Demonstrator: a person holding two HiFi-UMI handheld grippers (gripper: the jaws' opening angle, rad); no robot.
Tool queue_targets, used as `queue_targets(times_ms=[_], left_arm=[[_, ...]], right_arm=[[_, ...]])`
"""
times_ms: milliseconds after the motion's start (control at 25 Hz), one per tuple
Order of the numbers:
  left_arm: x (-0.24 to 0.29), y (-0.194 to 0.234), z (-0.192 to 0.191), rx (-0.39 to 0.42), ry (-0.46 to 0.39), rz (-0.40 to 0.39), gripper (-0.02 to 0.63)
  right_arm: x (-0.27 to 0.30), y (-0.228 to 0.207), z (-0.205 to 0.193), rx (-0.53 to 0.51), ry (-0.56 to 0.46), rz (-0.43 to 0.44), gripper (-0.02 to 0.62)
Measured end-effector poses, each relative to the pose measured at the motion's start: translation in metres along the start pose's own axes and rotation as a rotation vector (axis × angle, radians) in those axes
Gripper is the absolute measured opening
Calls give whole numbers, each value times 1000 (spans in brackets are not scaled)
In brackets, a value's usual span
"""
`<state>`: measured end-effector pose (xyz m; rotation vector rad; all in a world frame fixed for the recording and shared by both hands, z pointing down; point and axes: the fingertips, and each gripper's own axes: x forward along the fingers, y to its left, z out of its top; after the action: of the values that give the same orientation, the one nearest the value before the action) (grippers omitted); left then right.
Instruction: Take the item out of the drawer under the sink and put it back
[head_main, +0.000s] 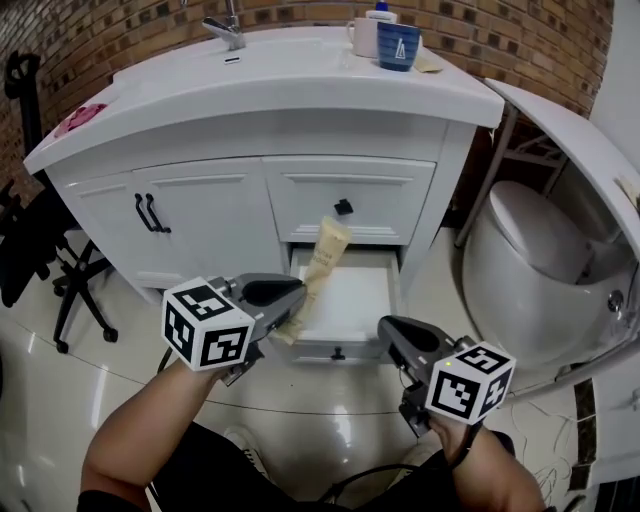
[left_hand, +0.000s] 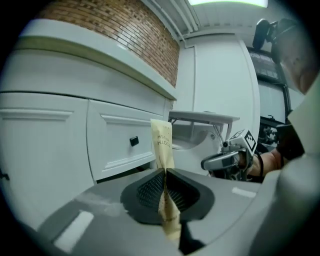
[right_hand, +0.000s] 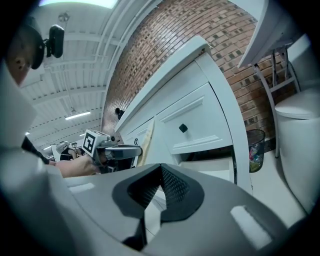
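The lower drawer (head_main: 352, 296) of the white sink cabinet stands pulled open, its white inside bare. A flat beige tube (head_main: 322, 255) with dark print rises tilted over the drawer's left side. My left gripper (head_main: 294, 308) is shut on the tube's lower end; in the left gripper view the tube (left_hand: 162, 142) stands up out of the closed left gripper (left_hand: 165, 175). My right gripper (head_main: 386, 328) hovers in front of the drawer's right corner. In the right gripper view the right gripper (right_hand: 161, 169) is shut with nothing in it, and the tube (right_hand: 148, 142) shows at left.
An upper drawer with a black knob (head_main: 343, 207) is closed above the open one. Cabinet doors with black handles (head_main: 151, 213) lie to the left. A blue cup (head_main: 398, 46) and a white mug (head_main: 364, 36) stand on the counter. A toilet (head_main: 530, 250) is at right, a black chair (head_main: 40, 250) at left.
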<state>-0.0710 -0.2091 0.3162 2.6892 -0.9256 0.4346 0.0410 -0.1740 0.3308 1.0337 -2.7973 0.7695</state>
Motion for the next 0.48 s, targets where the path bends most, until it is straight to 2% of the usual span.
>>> queue_targets(times_ms=[120,480], left_arm=[[-25,-9,3,-27,-47,8,21],[-55,-17,-29,-157,-89,18,21]], right_arm=[[-2,5,0,-10,-1,0,5],[-7,10,-6,-34,17,6,5]])
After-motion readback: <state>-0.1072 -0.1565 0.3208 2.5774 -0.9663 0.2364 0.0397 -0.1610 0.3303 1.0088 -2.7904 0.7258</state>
